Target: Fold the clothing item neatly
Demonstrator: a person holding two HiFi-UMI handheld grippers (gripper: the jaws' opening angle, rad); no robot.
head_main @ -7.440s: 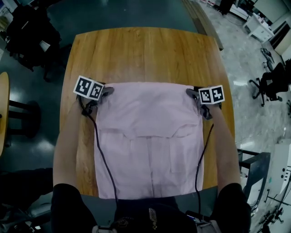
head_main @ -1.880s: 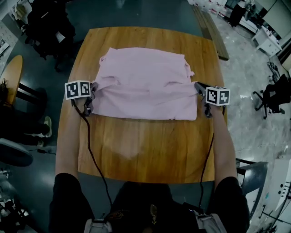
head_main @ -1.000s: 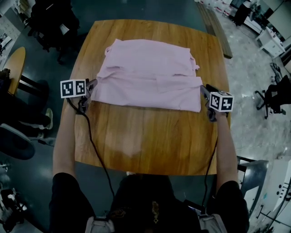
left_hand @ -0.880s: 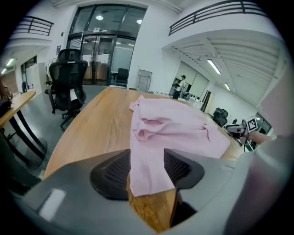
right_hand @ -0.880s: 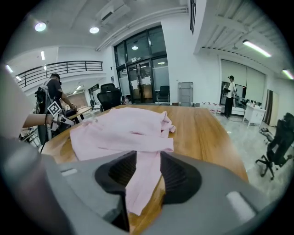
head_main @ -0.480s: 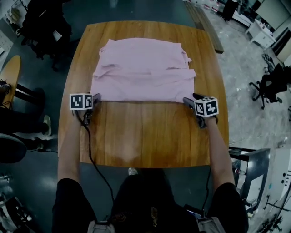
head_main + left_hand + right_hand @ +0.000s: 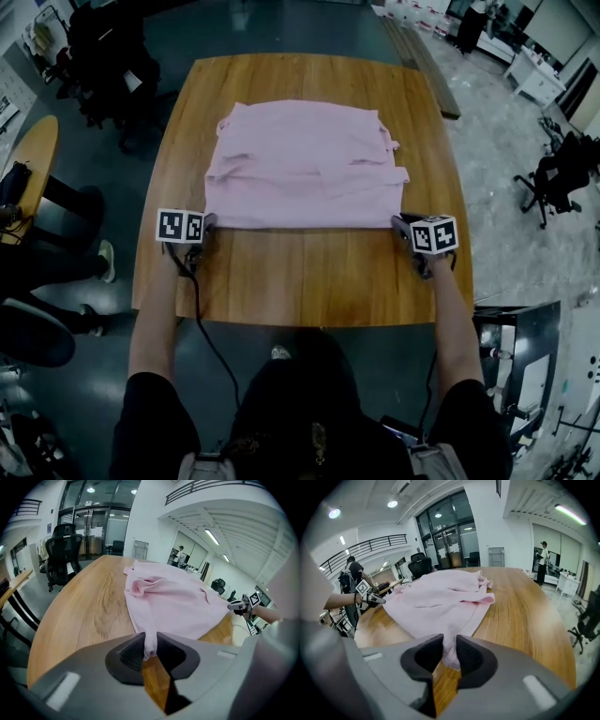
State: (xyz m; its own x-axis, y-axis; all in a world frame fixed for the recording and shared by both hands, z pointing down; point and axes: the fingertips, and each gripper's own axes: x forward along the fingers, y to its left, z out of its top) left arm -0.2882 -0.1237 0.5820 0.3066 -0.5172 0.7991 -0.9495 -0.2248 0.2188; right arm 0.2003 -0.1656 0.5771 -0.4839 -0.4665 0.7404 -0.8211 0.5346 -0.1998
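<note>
The pink shirt (image 7: 305,164) lies folded toward the counter's (image 7: 300,281) twelve o'clock end. Its seven and five o'clock corners are pinched by the left tongs (image 7: 208,223) and right tongs (image 7: 398,223), just closed on cloth, presumably so the next fold is carried evenly.

Bare table (image 7: 309,277) strip near me: free for my jaws to pass. Garment (image 7: 305,164) fills middle. Narrow bare margins left, right, far edge. Office chair (image 7: 63,550) beyond far-left corner.
</note>
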